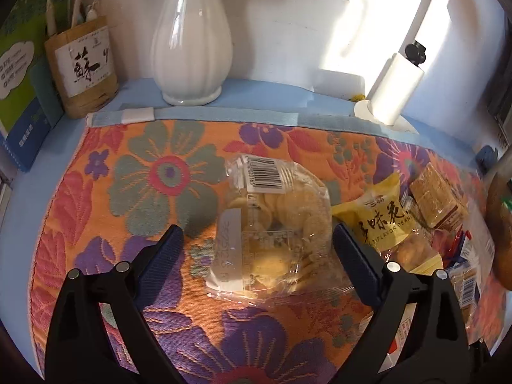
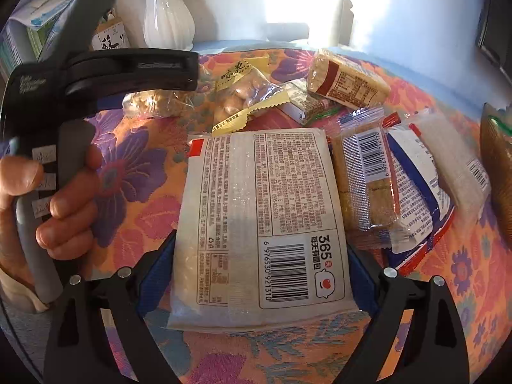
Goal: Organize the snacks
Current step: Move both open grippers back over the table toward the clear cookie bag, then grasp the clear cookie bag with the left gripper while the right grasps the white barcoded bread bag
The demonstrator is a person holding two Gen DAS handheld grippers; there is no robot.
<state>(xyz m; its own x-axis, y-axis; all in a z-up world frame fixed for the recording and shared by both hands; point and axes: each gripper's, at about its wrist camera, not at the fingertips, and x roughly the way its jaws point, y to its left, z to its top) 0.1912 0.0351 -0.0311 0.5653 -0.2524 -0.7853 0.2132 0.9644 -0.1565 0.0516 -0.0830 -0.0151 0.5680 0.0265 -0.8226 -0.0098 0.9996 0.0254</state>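
Two packets are framed by jaws. On the floral cloth [image 1: 105, 198], a clear bag of biscuits [image 1: 272, 227] lies between the spread fingers of the left gripper [image 1: 257, 241], neither pad seen touching it. A white bread packet [image 2: 259, 224], label side up, is flanked closely by the blue pads of the right gripper [image 2: 260, 256]; firm clamping cannot be told. More snacks are heaped just beyond. The left tool's handle is gripped by a hand [image 2: 60, 201], seen from the right wrist.
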